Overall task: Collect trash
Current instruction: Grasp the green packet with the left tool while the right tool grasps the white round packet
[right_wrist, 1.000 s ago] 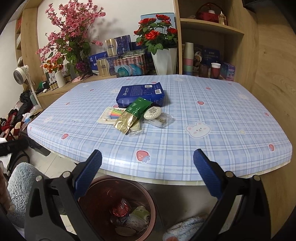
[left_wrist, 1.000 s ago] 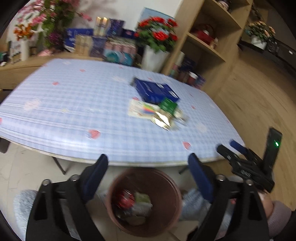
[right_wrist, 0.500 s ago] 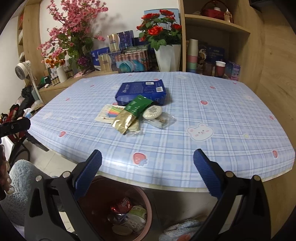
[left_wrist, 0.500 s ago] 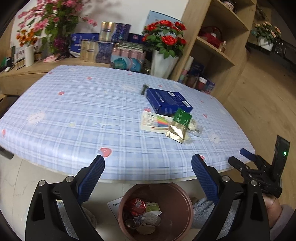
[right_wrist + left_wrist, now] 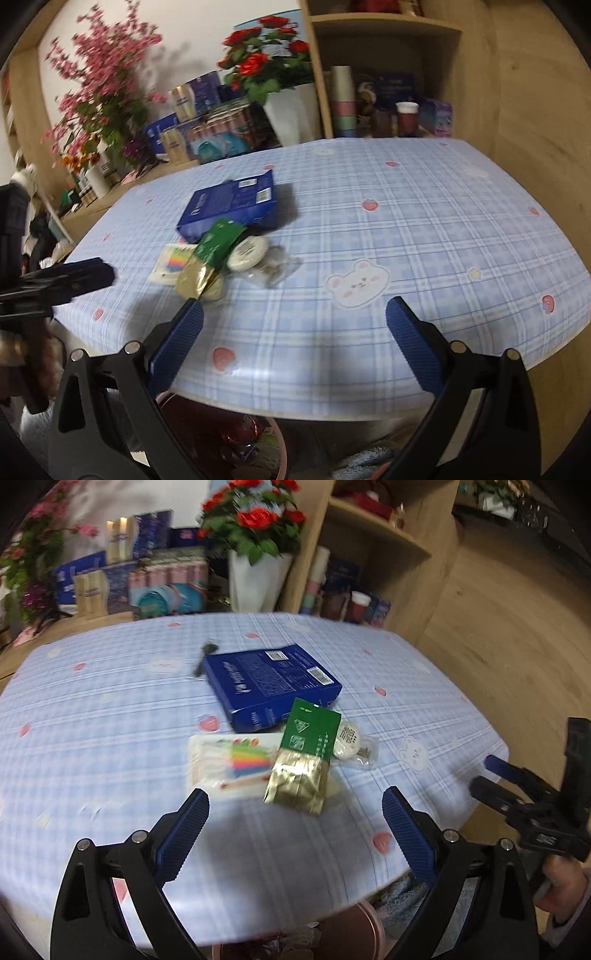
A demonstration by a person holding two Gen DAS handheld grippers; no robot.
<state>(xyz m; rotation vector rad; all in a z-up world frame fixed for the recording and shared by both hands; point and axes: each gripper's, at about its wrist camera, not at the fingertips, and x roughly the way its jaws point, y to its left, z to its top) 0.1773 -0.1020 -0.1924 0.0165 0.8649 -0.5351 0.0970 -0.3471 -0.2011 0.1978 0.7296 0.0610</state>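
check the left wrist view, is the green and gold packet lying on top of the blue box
No, the green and gold packet lies in front of the blue box, on the table.

Table [image 5: 424,229]: covered with a blue plaid cloth bearing strawberry and bear prints. Behind it: white vase of red roses [image 5: 291,110], pink blossom arrangement [image 5: 96,99], stacked boxes [image 5: 199,122]. Wooden shelf unit [image 5: 384,26] holds stacked cups [image 5: 343,99]
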